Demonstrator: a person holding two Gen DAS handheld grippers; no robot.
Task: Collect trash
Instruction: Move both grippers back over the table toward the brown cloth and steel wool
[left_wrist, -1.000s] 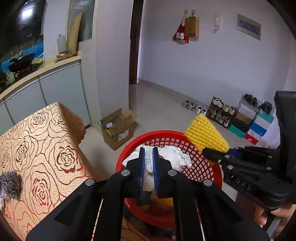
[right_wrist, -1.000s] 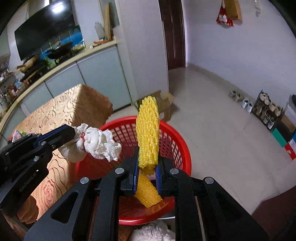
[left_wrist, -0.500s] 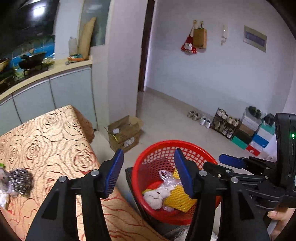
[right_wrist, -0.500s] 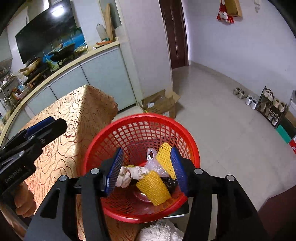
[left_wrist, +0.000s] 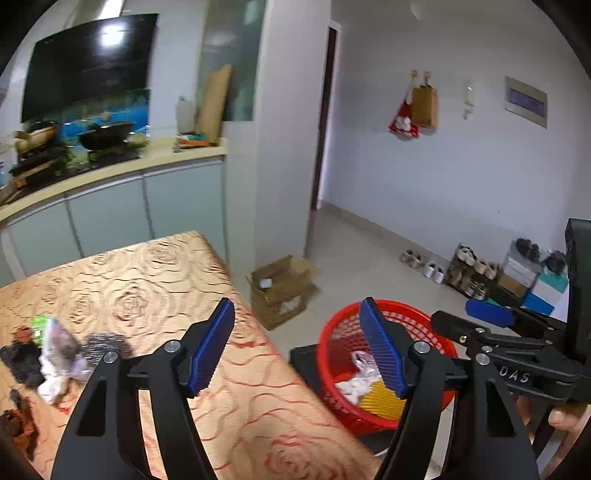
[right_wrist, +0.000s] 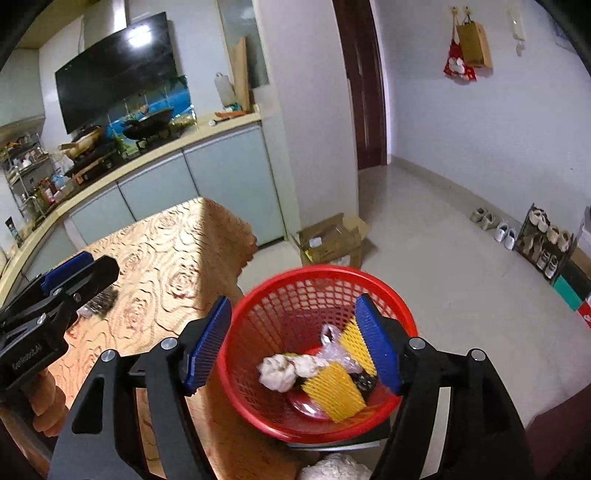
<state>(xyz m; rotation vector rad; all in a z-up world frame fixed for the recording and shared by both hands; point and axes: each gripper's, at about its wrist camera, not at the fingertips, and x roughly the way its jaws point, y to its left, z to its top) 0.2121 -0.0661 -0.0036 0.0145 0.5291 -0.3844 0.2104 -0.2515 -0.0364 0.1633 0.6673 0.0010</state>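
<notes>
The red mesh basket (right_wrist: 314, 271) stands beside the table and holds a white foam net (right_wrist: 280, 371), yellow foam nets (right_wrist: 332, 387) and a clear plastic bag (right_wrist: 332, 347). My right gripper (right_wrist: 293, 343) hangs above it, its jaws opening with nothing between them. My left gripper (left_wrist: 297, 350) is over the table's edge, its jaws also opening and empty; the basket (left_wrist: 332, 332) shows past its right finger. More trash lies on the gold rose tablecloth (left_wrist: 147, 288) at the left: a dark scrubber (left_wrist: 107, 341) and a crumpled wrapper (left_wrist: 55, 343).
An open cardboard box (left_wrist: 280, 291) sits on the floor by the white pillar. Shoes and a shoe rack (left_wrist: 472, 269) line the far wall. A kitchen counter (right_wrist: 155, 155) runs behind the table. Something white and fluffy (right_wrist: 332, 469) lies below the basket.
Both grippers opened and let go; the white net and the yellow net now lie in the basket. Both hands rose, and the left one swung left toward the table.
</notes>
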